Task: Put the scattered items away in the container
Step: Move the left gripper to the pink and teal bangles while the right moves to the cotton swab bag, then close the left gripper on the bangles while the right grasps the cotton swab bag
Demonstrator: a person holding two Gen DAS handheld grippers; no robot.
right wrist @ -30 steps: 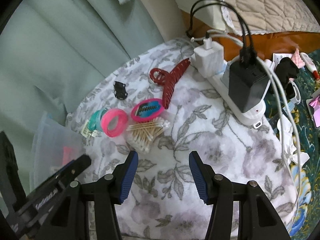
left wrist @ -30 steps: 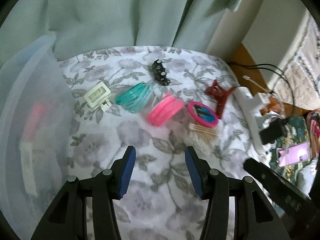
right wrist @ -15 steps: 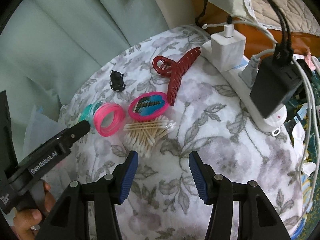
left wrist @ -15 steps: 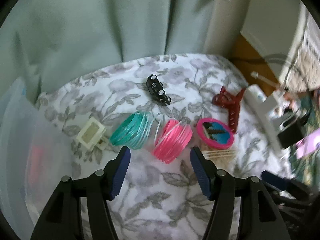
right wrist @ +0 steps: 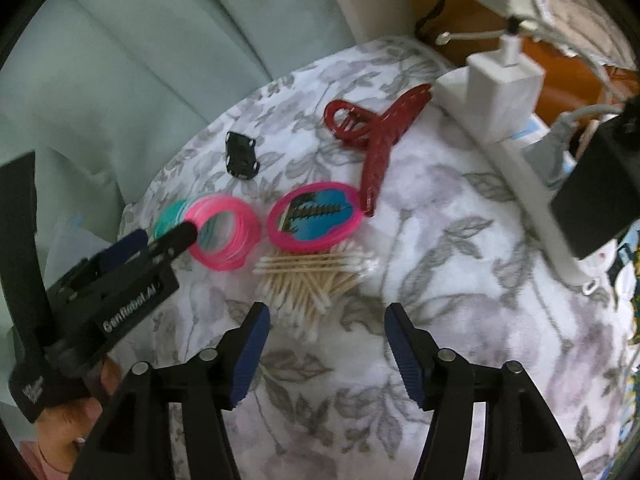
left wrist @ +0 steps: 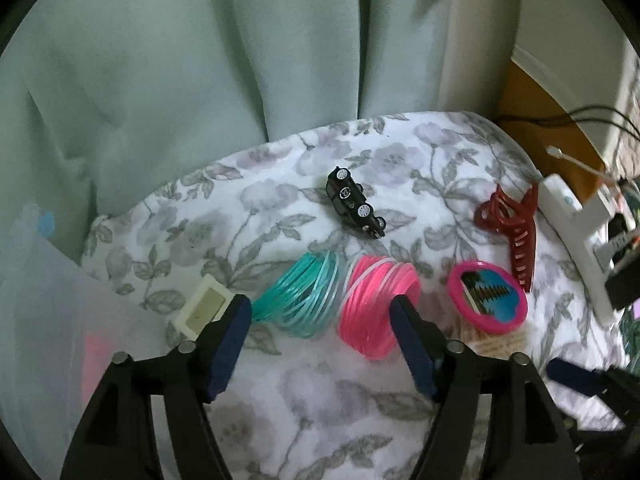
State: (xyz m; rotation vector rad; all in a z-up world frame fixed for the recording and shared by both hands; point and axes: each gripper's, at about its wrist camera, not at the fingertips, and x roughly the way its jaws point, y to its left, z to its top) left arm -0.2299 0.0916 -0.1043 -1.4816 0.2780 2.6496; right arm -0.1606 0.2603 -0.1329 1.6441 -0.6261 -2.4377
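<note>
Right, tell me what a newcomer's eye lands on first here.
The stack of bright pink plastic bangles lies mid-table on the floral cloth, a stack of teal plastic bangles right beside it, both just ahead of the open left claw. Further right lies the dark red plastic hair clip, with a pile of cotton swabs before the open right claw.

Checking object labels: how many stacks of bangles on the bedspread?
2. The teal bangle stack lies beside the pink bangle stack, touching, left of the pink oval mirror. More may be hidden in the translucent container.
</note>
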